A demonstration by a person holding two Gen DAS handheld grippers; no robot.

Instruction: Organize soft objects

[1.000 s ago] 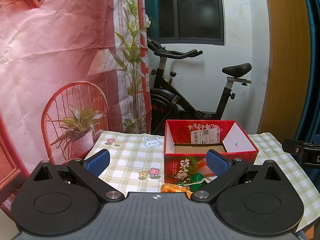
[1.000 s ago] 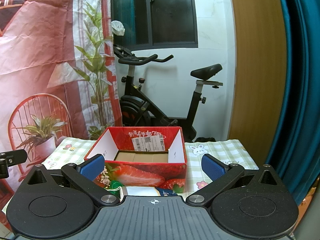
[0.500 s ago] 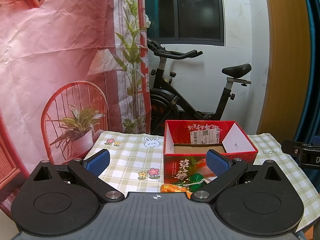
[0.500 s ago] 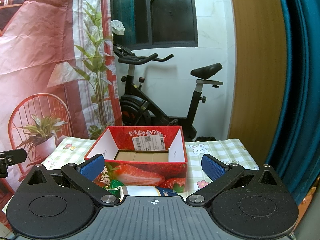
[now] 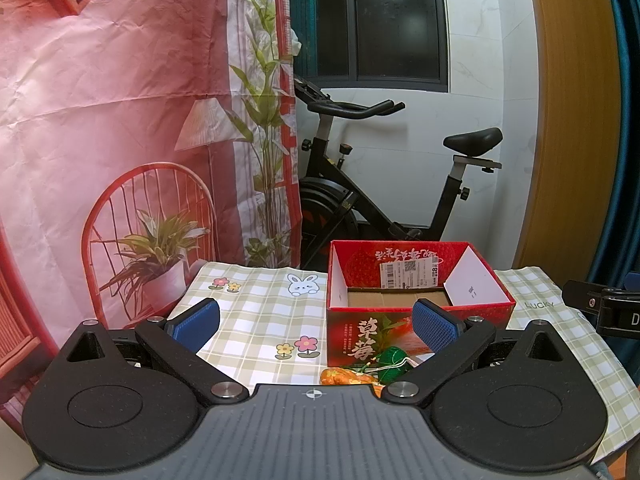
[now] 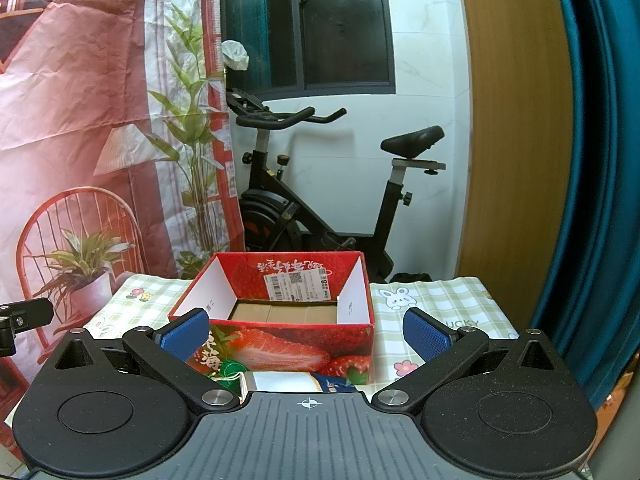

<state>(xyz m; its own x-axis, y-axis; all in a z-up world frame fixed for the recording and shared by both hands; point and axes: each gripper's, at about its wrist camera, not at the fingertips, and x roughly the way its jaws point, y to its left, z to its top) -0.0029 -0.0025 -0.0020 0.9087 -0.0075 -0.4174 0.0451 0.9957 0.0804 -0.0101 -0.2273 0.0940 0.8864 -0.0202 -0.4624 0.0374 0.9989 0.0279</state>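
An open red strawberry box (image 5: 416, 280) (image 6: 280, 300) stands on a checked tablecloth (image 5: 256, 312); I see only its brown cardboard floor inside. In front of it lie a green soft toy (image 5: 394, 364) (image 6: 230, 370), an orange soft toy (image 5: 346, 376) and a white and blue packet (image 6: 296, 382), partly hidden by the gripper bodies. My left gripper (image 5: 316, 322) is open and empty above the table's near edge. My right gripper (image 6: 306, 330) is open and empty, facing the box.
A black exercise bike (image 5: 384, 184) stands behind the table. A pink printed backdrop (image 5: 120, 140) hangs at the left, a wooden panel (image 6: 516, 140) and teal curtain (image 6: 592, 160) at the right. The other gripper's tip shows at each view's edge (image 5: 600, 308) (image 6: 20, 318).
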